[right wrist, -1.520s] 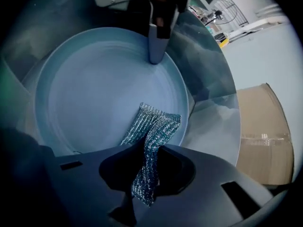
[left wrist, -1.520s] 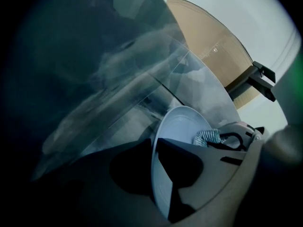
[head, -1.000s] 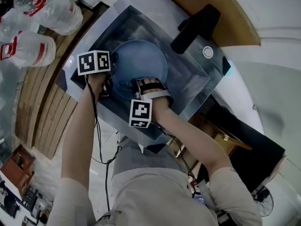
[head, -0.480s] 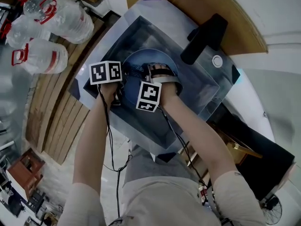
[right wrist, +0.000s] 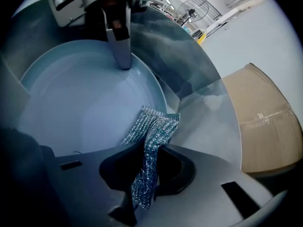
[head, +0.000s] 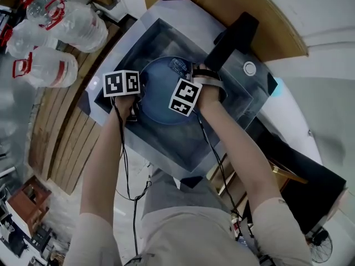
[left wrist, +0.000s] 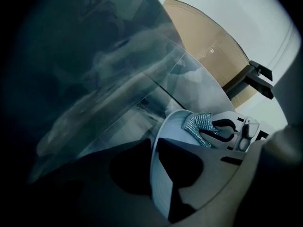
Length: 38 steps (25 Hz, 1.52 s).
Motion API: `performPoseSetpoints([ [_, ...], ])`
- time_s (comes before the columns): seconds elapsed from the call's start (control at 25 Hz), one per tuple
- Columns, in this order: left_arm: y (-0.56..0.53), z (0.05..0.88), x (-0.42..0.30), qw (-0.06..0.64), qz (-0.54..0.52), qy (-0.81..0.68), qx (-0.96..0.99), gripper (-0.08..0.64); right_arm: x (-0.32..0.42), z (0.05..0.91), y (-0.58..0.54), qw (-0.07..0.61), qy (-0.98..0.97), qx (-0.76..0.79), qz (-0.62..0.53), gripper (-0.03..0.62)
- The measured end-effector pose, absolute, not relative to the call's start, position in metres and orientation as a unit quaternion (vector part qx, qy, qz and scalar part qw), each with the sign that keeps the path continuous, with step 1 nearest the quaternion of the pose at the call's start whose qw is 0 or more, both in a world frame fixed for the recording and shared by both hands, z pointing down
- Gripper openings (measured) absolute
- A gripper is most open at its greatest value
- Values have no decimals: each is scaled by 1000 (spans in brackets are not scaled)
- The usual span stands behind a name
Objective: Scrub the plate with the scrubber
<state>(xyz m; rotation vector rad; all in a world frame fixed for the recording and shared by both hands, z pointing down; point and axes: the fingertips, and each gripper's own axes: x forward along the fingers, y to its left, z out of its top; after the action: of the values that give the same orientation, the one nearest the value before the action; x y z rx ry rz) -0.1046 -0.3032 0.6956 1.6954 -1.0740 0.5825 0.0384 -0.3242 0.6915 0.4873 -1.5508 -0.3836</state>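
Left gripper [left wrist: 157, 174] fingers clench the plate [right wrist: 80, 103] rim; right gripper [right wrist: 144, 183] fingers grasp the scrubber [right wrist: 154, 126], sink wall [right wrist: 189, 70] just beyond, open plate leftward.

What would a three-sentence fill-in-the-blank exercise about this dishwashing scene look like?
1. The right hand-held gripper is shut on a silvery mesh ____.
2. The left hand-held gripper clamps the plate by its ____.
3. The plate sits inside the ____.

Missing words: scrubber; rim; sink.
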Motion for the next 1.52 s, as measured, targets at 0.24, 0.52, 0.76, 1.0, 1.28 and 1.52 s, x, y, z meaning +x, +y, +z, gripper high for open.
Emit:
performPoseSetpoints([
  [0.24, -305, 695, -104, 499, 243, -443, 704, 63, 49, 689, -263, 659, -731, 163, -71, 74],
  [0.52, -303, 695, -104, 498, 245, -444, 704, 64, -1, 688, -187, 635, -761, 107, -81, 74],
  [0.76, -303, 695, -103, 497, 244, -445, 704, 64, -56, 688, -188, 618, -773, 76, -124, 74],
  [1.0, -304, 695, -105, 502, 238, -446, 702, 64, -73, 690, -234, 615, -768, 75, -161, 74],
  [1.28, -304, 696, -105, 523, 217, -444, 694, 63, -58, 691, -277, 616, -754, 113, -199, 75],
  [1.52, -304, 695, -104, 497, 240, -448, 703, 64, -8, 691, -326, 638, -709, 219, -207, 72],
])
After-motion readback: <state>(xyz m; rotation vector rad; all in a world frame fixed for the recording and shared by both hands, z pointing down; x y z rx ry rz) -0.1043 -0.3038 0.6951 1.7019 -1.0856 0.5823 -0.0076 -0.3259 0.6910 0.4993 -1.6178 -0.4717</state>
